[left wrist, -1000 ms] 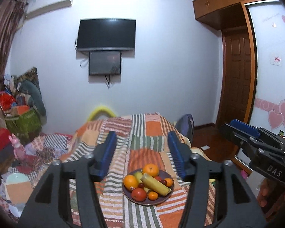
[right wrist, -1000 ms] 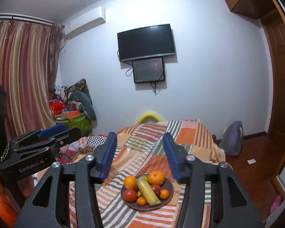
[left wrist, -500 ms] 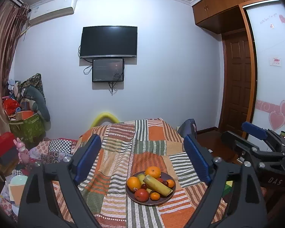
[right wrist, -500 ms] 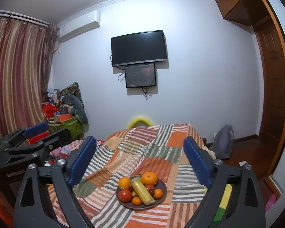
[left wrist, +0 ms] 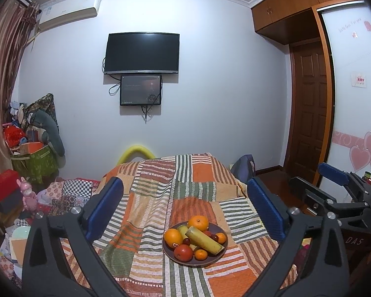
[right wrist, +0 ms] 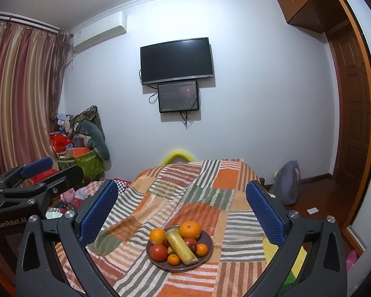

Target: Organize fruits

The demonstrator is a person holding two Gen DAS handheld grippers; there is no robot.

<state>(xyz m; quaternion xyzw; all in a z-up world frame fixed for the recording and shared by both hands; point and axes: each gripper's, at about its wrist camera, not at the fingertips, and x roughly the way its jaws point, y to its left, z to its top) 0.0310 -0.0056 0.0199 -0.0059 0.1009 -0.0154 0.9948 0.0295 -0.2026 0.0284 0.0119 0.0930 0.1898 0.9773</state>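
Left gripper [left wrist: 185, 208] and right gripper [right wrist: 181, 205] fingers spread wide, empty. Fruit plate [left wrist: 216, 257] near-centre on striped blanket [left wrist: 146, 217]. Only right view shows curtain [right wrist: 17, 94]; TV [left wrist: 142, 53] on far wall.

A round dark plate [left wrist: 223, 232] is set flat on the striped patchwork blanket [left wrist: 190, 190]. It is filled with fruit. Two big oranges [left wrist: 198, 223] are placed at the far side and the left. A long yellow-green banana [left wrist: 204, 240] is laid slantwise across the middle. A red apple [left wrist: 183, 252] is seen at the near edge, with small oranges [left wrist: 200, 254] beside it. Small dark red fruits [left wrist: 186, 241] are tucked between them.
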